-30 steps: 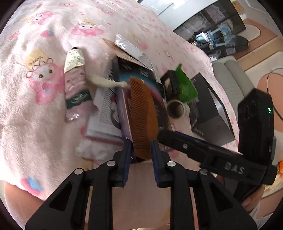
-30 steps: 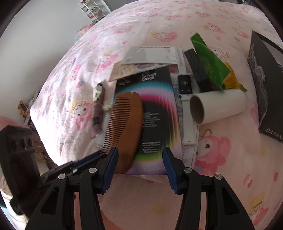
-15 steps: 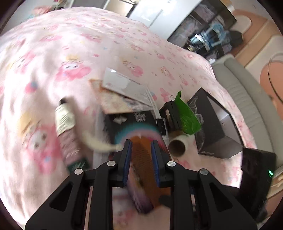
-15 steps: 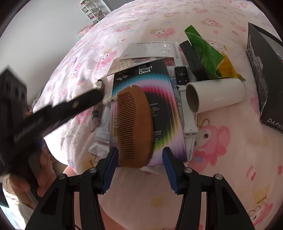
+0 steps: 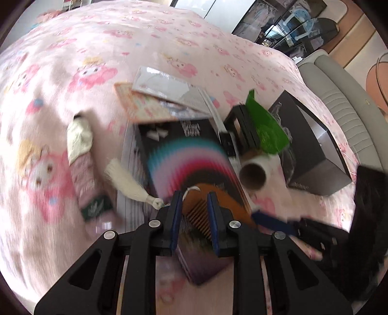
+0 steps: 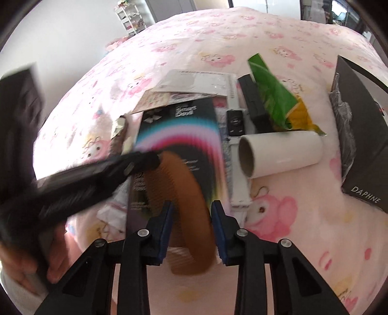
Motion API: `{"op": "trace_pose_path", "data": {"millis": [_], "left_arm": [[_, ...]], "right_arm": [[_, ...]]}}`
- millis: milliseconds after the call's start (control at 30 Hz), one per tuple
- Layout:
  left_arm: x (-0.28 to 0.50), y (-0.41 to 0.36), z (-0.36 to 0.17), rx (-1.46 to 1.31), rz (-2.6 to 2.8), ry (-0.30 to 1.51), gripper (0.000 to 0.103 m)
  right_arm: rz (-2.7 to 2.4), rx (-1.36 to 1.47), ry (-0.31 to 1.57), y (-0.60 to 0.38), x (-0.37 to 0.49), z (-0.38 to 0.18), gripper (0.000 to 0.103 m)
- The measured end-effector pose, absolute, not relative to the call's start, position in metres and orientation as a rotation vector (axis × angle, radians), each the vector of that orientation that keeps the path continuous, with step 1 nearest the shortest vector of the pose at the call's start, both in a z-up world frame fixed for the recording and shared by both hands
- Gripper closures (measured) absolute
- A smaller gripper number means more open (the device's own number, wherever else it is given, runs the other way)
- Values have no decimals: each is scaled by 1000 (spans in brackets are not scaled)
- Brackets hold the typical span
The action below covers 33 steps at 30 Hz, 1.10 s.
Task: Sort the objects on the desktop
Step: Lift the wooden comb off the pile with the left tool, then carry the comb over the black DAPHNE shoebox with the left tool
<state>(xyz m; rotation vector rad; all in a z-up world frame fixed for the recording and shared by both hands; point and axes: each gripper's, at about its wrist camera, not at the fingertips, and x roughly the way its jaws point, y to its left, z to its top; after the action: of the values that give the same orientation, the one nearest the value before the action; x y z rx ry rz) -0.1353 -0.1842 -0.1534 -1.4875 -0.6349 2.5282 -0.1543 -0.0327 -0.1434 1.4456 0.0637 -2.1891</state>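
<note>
wooden comb [image 6: 186,203] sits between both sets of jaws — left jaws clamped on it, right jaws closing around it.

Pink cartoon-print bedspread [image 5: 150,31] filling the scene, grey ribbed sofa [image 5: 344,97] beside it (daylit), white wall [image 6: 60,31], white shelf rack [image 6: 128,17]

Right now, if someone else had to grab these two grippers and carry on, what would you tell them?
Left gripper: narrow, at the comb's toothed end; whether it grips is too blurred to tell.
Right gripper: closing around the comb's other end; contact unclear.
The comb lies on the rainbow box, tassel trailing off to the side.
Tube, roll, green packet, papers and black box lie unsorted on the pink blanket.
Done: nothing visibly sorted. Left: everything.
</note>
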Motion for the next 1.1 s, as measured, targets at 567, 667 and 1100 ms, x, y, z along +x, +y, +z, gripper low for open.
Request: {"op": "trace_pose_path", "data": {"millis": [567,667,1100], "left_arm": [[-121,-170,-154,-1474,2516,-687,83],[-111,-171,-157,-1467,2490,-741,83],[-113,-172,-156,-1456,2484,-755,83]], "right_arm": [[-2232,1528,-92,16,-144,-137,74],[-2249,1533,-62,9,-149,-142,74],[-2166,1557,-243,34,-161,-149,74]]}}
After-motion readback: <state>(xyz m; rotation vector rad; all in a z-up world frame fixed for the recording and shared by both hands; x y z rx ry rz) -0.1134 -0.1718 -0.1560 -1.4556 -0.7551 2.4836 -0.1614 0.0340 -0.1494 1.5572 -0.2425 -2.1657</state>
